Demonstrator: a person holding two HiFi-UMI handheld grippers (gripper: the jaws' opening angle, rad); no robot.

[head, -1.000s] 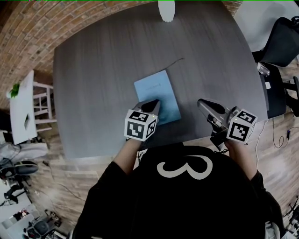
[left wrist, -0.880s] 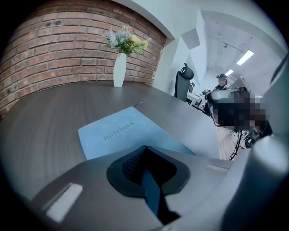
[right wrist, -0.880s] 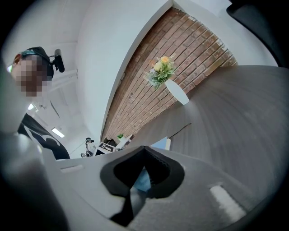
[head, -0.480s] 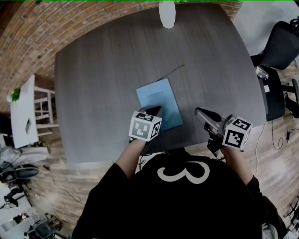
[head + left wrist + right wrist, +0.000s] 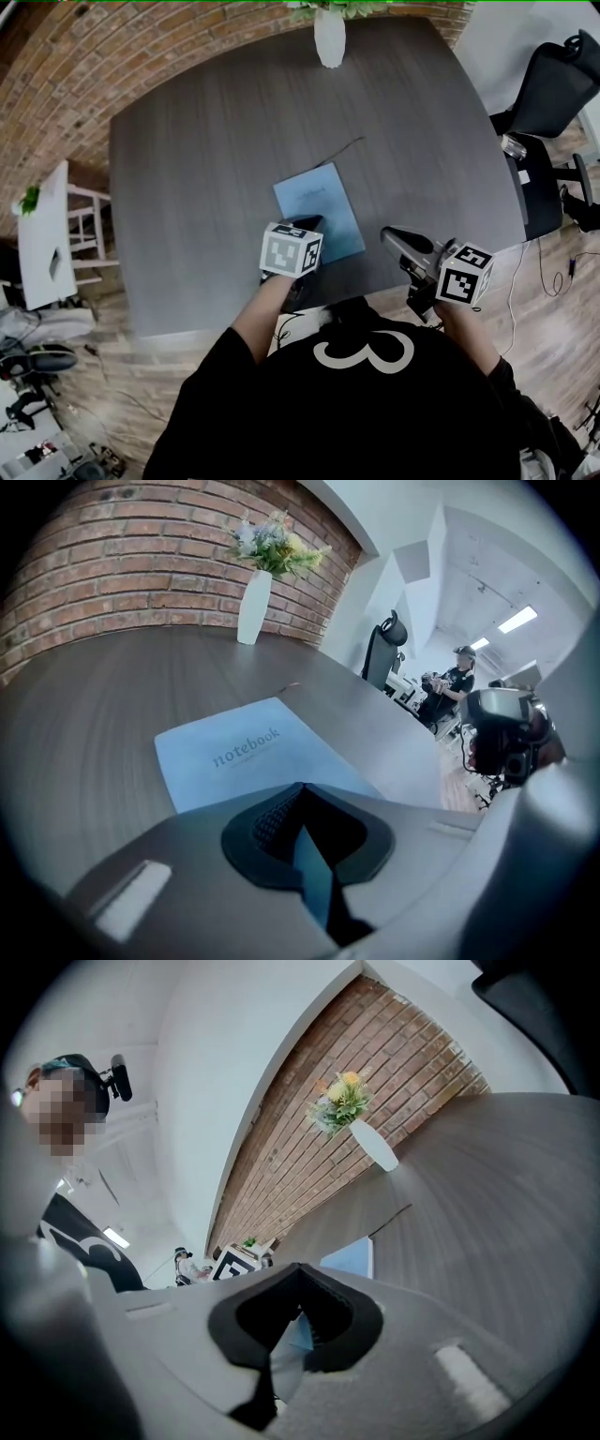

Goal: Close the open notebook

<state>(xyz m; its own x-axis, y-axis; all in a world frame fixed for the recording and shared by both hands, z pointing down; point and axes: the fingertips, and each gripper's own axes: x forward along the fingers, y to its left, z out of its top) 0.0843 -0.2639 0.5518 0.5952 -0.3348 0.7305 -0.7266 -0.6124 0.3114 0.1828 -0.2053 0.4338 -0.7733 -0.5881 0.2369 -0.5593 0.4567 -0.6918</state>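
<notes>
The light blue notebook (image 5: 319, 208) lies closed and flat on the dark grey table (image 5: 206, 141), cover up, with the word "notebook" readable in the left gripper view (image 5: 239, 752). My left gripper (image 5: 305, 225) hovers over the notebook's near left corner, its jaws shut on nothing (image 5: 300, 787). To the right of the notebook, by the table's near edge, my right gripper (image 5: 386, 234) is also shut and empty (image 5: 298, 1267). A corner of the notebook (image 5: 352, 1258) shows past its tips.
A white vase with flowers (image 5: 329, 37) stands at the table's far edge. A thin dark cord or pen (image 5: 342, 147) lies just beyond the notebook. An office chair (image 5: 553, 84) stands to the right, a small white table (image 5: 42, 234) to the left.
Both grippers have drawn back a little toward the table's near edge. The right one has shifted slightly left. The notebook stays closed and still.
</notes>
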